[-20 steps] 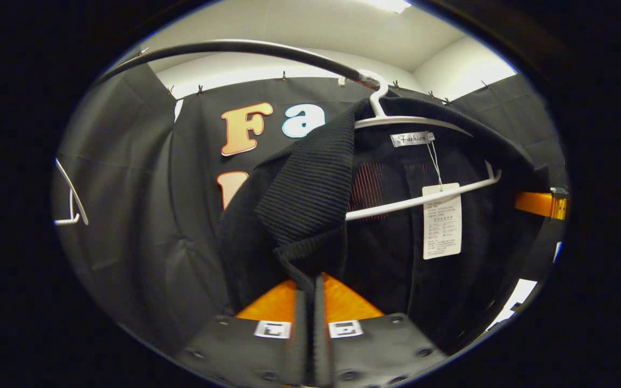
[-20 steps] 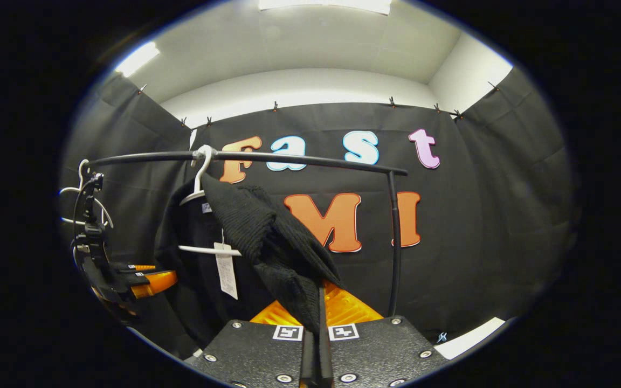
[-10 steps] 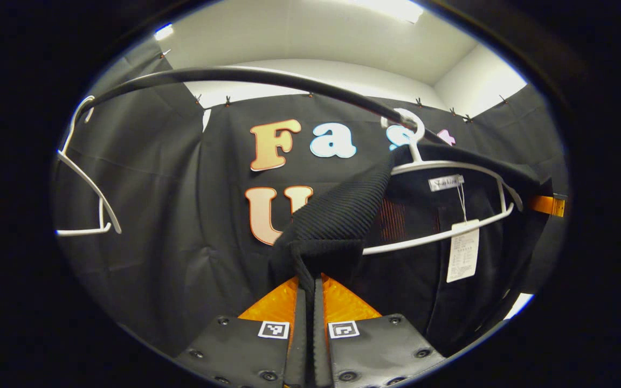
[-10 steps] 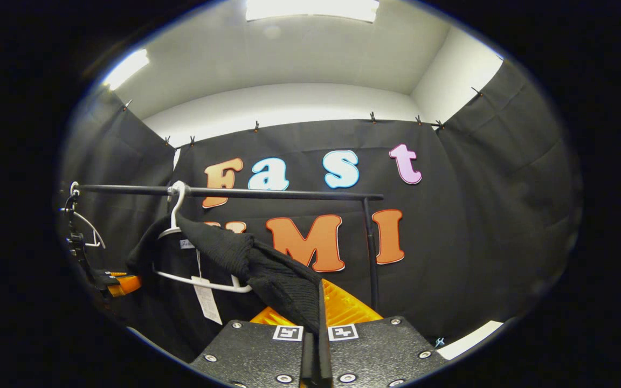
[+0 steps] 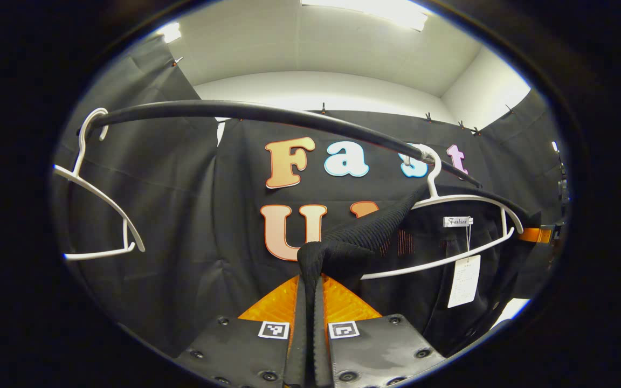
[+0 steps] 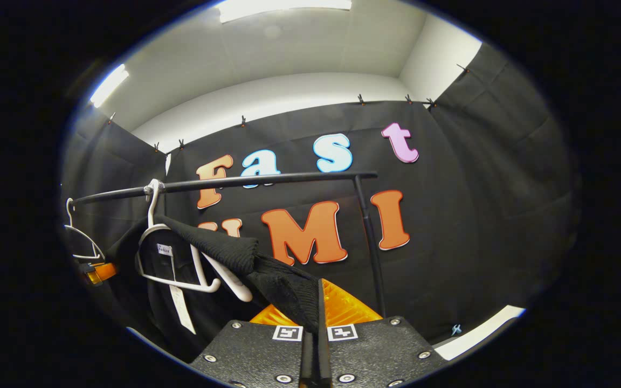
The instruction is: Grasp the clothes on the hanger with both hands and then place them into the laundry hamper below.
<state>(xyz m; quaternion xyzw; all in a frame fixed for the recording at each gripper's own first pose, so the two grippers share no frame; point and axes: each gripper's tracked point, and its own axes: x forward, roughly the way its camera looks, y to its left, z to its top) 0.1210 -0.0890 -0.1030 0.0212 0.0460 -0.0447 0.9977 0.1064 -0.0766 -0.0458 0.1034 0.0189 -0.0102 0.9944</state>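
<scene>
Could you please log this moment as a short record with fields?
left tool: shut on the black garment's shoulder
right tool: shut on the other shoulder
black garment: partly on the white hanger, both shoulders pulled outward
paper tag: dangling from the collar
rail: carries the hanger
empty hanger: on the rail's other end

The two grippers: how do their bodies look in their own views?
The left gripper and the right gripper look alike: a dark, textured plate with round screw heads, and two small square black-and-white markers beside the centre slot. The left plate looks smoother.
</scene>
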